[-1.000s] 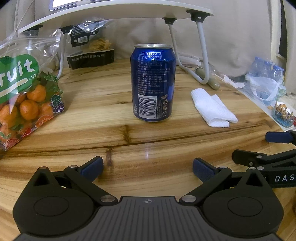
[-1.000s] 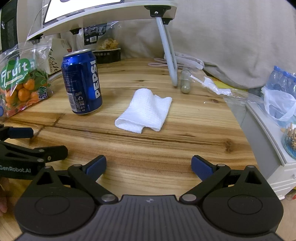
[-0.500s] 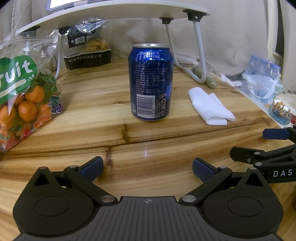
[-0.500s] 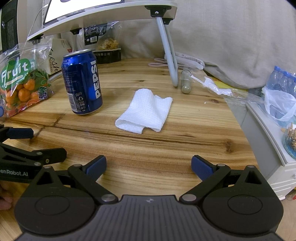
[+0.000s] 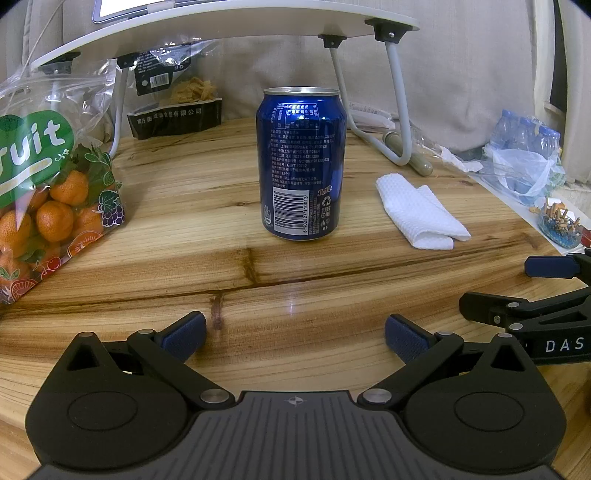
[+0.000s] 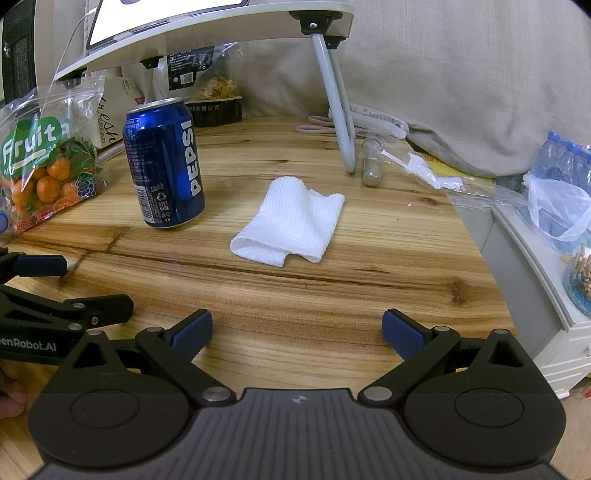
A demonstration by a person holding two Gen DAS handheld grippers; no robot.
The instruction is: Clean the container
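- Can [image 5: 302, 164] was the thing to be cleaned: a blue soda can standing upright on the wooden table [image 5: 295, 295], straight ahead of the left gripper [image 5: 294, 334] and apart from it.
- Nearest the cameras, the left gripper hovered low over the table with its blue-padded fingers spread wide and nothing between them.
- Just beside it, the right gripper [image 6: 296, 332] was likewise spread wide and empty, facing the cloth [image 6: 290, 221].
- The white folded cloth lay flat on the table, to the right of the can and not touching it.
- A bag of oranges [image 5: 48, 206] lay at the table's left edge, well apart from the can.
- Farther back, a small white lap desk [image 5: 229, 26] stood on bent legs over the table, with a snack packet [image 5: 177, 107] under it.
- Beyond the table's right edge sat a pack of water bottles [image 6: 561, 162].
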